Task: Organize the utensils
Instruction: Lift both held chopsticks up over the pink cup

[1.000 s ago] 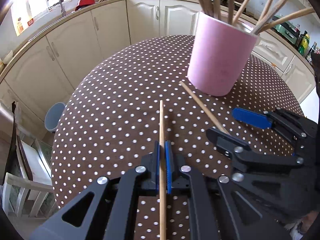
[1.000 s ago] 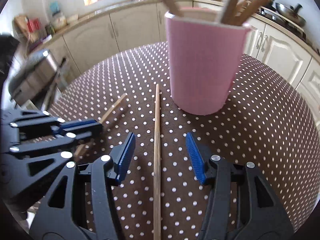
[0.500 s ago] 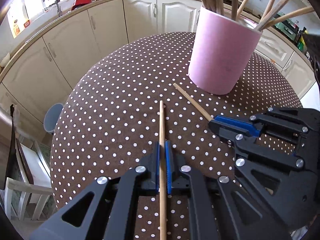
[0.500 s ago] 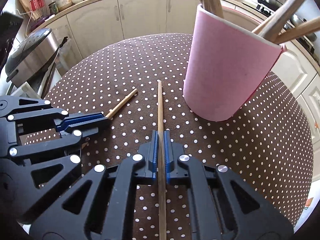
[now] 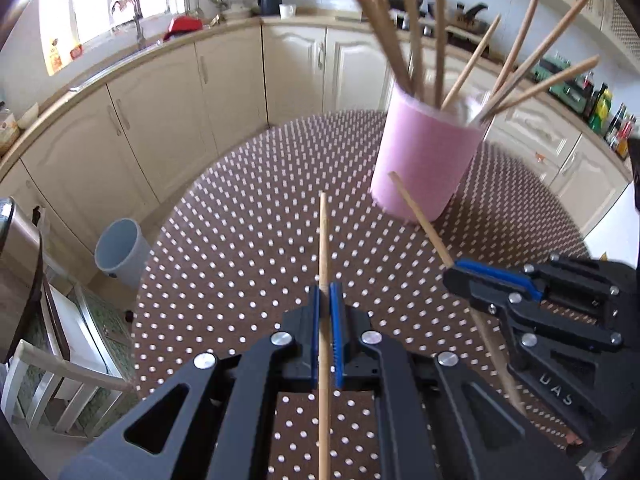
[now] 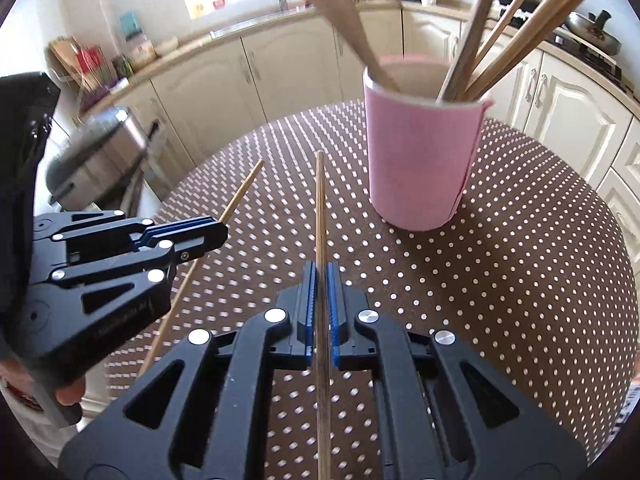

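Left wrist view: the left gripper [image 5: 327, 334] was clamped on one chopstick [image 5: 323, 248]; the right gripper [image 6: 320, 304] was clamped on another chopstick [image 6: 320, 208]. Both sticks, thin pale wood, pointed toward the pink holder [image 6: 420, 160]. Tilting each upright above the holder's rim before release would likely serve best.

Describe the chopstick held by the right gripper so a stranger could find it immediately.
On the polka-dot table stands a pink cup of chopsticks. Before it, the right gripper is shut on one chopstick. Darker than the left gripper's chopstick.
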A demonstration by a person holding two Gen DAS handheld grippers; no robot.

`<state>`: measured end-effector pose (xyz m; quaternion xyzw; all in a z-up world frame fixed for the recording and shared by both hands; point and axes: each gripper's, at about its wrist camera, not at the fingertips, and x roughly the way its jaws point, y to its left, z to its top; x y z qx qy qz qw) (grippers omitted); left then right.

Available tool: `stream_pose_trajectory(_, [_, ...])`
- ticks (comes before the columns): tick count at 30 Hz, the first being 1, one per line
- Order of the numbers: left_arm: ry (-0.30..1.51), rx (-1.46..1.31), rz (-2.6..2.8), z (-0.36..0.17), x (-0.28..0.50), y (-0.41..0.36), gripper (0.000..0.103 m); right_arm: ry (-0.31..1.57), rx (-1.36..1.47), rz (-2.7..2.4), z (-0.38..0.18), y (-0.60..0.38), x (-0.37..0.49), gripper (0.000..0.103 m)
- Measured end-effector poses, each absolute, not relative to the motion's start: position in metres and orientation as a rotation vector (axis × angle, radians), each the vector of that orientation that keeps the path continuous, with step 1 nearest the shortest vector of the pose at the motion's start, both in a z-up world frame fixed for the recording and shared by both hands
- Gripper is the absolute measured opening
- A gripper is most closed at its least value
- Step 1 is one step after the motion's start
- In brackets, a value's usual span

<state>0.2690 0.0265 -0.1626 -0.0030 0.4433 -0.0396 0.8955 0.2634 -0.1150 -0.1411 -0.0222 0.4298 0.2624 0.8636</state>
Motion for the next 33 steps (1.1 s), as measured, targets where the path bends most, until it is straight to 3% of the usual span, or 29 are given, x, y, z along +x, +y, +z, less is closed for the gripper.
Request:
stream_pose_trajectory(17, [0.533, 0.002, -0.008, -0.066, 0.169, -0.003, 0.006, 0.517, 0.095, 0.48, -0.06, -0.176, 0.17, 0.006])
stream_pose_trajectory(33, [0.427, -0.08, -0.028, -0.052, 0.129, -0.006, 0.006, 0.376, 0.089, 0.443, -0.051, -0.181, 0.13, 0.006])
